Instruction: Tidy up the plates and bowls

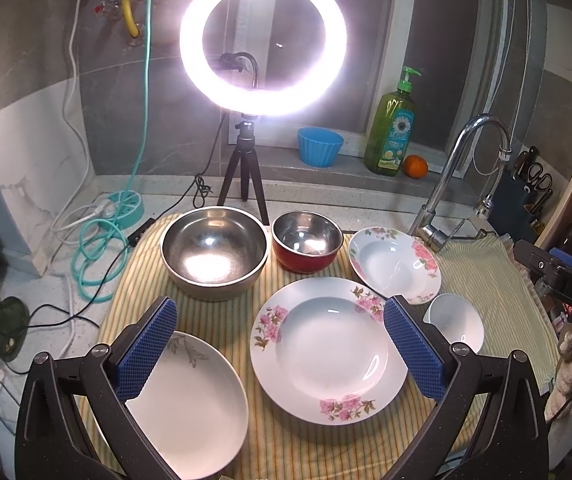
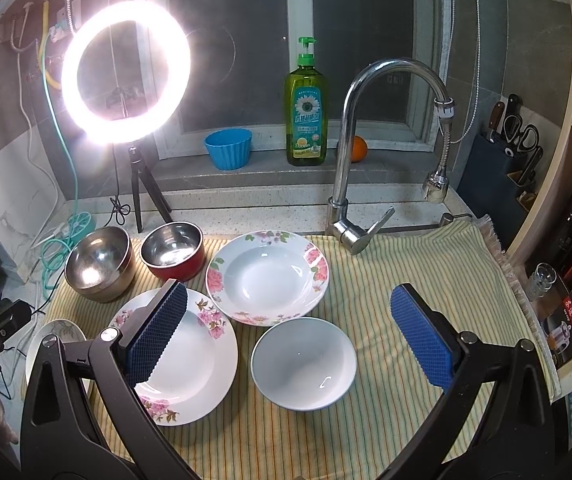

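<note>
My left tool [image 1: 279, 346] hangs with its blue pads spread wide and nothing between them, and my right tool [image 2: 290, 334] is the same: spread wide, empty, above the striped cloth [image 2: 406, 264] that covers the table.

Straight under the left tool sits the large floral plate [image 1: 328, 350], flat on the cloth. The plain white plate with a grey leaf print [image 1: 189, 404] lies beside it to the left, partly behind the left pad. Beyond them stand the large steel bowl [image 1: 213, 252] and the red steel-lined bowl [image 1: 306, 246], close together, with the second floral plate [image 1: 394, 264] to the right and the small white bowl [image 1: 454, 320] just in front of it.

In the right view the small white bowl [image 2: 304, 362] lies almost between my pads, and the second floral plate [image 2: 265, 276] is just behind it, near its rim.

I judge that nothing is stacked yet, so the first pick is the step in hand. To do it well I would take a flat plate by its rim, one pad above and one below, coming in low from the near edge so the lower pad slides between rim and cloth. The glazed rims will likely be slippery, so I want a deep bite. The cloth may bunch and drag neighbours, so I lift straight up before travelling. Plates should nest on plates, bowls in bowls, biggest at the bottom.
</note>
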`<state>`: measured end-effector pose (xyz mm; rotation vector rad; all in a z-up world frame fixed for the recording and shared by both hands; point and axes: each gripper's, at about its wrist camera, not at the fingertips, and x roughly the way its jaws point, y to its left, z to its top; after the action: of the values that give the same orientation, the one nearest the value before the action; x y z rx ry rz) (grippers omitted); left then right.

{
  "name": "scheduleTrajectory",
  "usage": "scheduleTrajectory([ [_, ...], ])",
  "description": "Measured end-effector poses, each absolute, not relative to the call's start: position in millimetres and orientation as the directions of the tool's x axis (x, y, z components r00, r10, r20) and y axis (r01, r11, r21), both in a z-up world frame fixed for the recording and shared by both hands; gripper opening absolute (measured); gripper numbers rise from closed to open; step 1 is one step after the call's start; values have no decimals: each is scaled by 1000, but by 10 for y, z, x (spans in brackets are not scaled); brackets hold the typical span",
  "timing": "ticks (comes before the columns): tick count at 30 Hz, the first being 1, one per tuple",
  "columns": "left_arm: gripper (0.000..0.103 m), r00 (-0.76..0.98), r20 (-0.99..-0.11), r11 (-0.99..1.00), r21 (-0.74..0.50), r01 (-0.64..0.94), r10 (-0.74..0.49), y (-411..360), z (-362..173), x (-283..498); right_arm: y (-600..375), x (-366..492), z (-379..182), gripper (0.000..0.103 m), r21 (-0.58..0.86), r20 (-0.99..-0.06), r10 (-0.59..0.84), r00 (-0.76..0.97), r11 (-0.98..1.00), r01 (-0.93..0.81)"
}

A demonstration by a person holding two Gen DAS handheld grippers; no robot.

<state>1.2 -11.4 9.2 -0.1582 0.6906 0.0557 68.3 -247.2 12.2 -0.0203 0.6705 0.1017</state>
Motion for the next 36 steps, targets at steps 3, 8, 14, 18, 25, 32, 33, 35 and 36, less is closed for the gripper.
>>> scheduleTrajectory([
  [3, 102, 770, -638, 986, -130, -103, -3, -109, 82, 10, -2472, 686, 126, 103, 14, -621, 88, 779, 995, -101],
  [8, 102, 768, -641, 987, -128, -101, -5, -107, 47, -7, -2455, 687, 95, 103, 11, -629, 87, 773, 995, -103],
  [14, 102, 761, -649, 986, -134, -98, -13, -61, -1, 11, -2426, 688, 12, 103, 7, -640, 82, 764, 995, -101],
  [18, 102, 748, -664, 986, -136, -93, -22, -2, -50, 66, -2429, 716, -35, 103, 13, -648, 87, 757, 995, -103],
  [25, 102, 708, -705, 985, -147, -87, -42, 100, -192, 195, -2478, 765, -200, 103, 49, -685, 110, 721, 993, -105],
  [32, 102, 645, -757, 981, -183, -64, -100, 208, -382, 374, -2579, 735, -360, 103, 145, -710, 194, 677, 981, -130],
  [33, 102, 634, -765, 980, -191, -60, -111, 216, -409, 401, -2588, 726, -397, 103, 162, -716, 212, 666, 977, -136],
  [35, 102, 610, -780, 975, -215, -52, -140, 246, -478, 468, -2594, 710, -484, 103, 198, -729, 247, 638, 969, -149],
  [36, 101, 599, -787, 974, -221, -49, -148, 253, -512, 507, -2587, 704, -527, 103, 213, -737, 263, 623, 965, -154],
])
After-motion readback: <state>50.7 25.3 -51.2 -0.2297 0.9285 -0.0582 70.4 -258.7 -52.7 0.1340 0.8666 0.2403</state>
